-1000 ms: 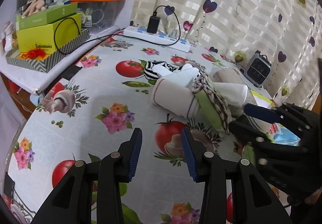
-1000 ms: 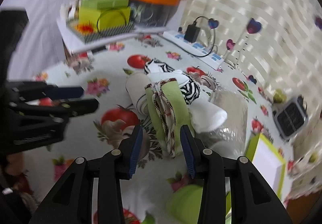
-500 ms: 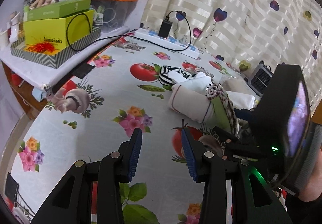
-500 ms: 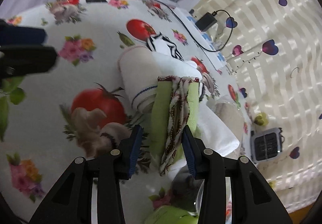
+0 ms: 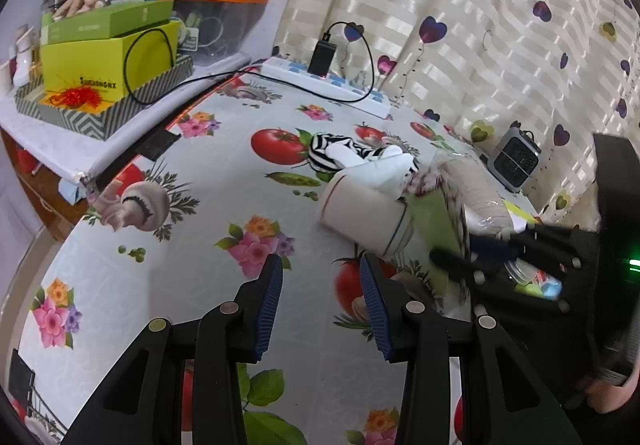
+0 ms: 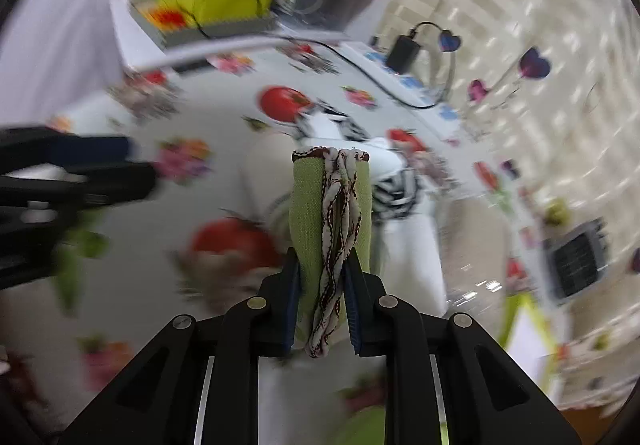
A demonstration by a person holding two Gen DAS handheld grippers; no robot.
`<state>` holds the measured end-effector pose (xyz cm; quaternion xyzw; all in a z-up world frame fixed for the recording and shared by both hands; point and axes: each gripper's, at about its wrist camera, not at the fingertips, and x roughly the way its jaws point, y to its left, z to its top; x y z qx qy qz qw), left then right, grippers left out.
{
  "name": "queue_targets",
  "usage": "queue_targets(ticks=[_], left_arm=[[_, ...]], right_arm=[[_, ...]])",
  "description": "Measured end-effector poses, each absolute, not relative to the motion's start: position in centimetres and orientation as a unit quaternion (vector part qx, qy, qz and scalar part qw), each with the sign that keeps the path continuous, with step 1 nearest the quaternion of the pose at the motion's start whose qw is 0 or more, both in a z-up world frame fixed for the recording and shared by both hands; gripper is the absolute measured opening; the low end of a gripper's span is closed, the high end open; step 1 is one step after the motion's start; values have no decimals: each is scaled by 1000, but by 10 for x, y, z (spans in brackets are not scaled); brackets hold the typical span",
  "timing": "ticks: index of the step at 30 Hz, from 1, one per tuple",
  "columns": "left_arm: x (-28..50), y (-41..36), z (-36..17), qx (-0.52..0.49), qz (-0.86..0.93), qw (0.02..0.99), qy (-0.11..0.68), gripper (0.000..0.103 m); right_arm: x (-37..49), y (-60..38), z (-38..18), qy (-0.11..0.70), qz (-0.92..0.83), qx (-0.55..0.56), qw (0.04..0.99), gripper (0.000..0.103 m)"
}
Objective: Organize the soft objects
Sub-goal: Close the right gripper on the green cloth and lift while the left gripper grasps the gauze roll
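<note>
My right claw (image 6: 320, 277) clenches the green cloth (image 6: 308, 213), lifting it off the pile of soft things so it separates cleanly. My left claw (image 5: 320, 285) hovers released at 9 o'clock above the tabletop (image 5: 192, 245).

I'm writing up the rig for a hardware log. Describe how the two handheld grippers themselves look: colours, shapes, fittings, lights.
The left gripper and the right gripper match: angular matte black plastic linkage arms with triangular cut-outs, round silver pivot pins, and two flat fingers faced with ribbed dark blue pads. In the left wrist view, the right gripper's boxy black body shows a small green light. No cables, sleeves or markings are visible.
</note>
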<state>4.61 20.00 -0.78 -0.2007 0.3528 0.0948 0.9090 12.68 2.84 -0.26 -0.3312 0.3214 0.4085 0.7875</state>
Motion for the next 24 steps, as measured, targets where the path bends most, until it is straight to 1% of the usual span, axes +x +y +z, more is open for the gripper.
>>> queue_targets(ticks=[5, 12, 16, 20, 23, 24], left_arm=[[47, 201, -3, -208, 92, 909, 349, 39], [51, 207, -2, -231, 92, 904, 348, 39], [56, 211, -12, -265, 92, 889, 361, 40], [58, 212, -18, -284, 112, 880, 363, 47], [60, 215, -25, -304, 138, 866, 372, 47], [60, 216, -27, -308, 147, 862, 375, 50]], right_arm=[[114, 18, 1, 349, 479, -276, 757, 21], [116, -18, 39, 327, 514, -153, 778, 21], [118, -31, 48, 317, 499, -134, 795, 21], [116, -35, 47, 317, 497, -133, 797, 21], [114, -37, 45, 318, 500, -132, 794, 21], [115, -38, 44, 318, 501, -132, 794, 21]])
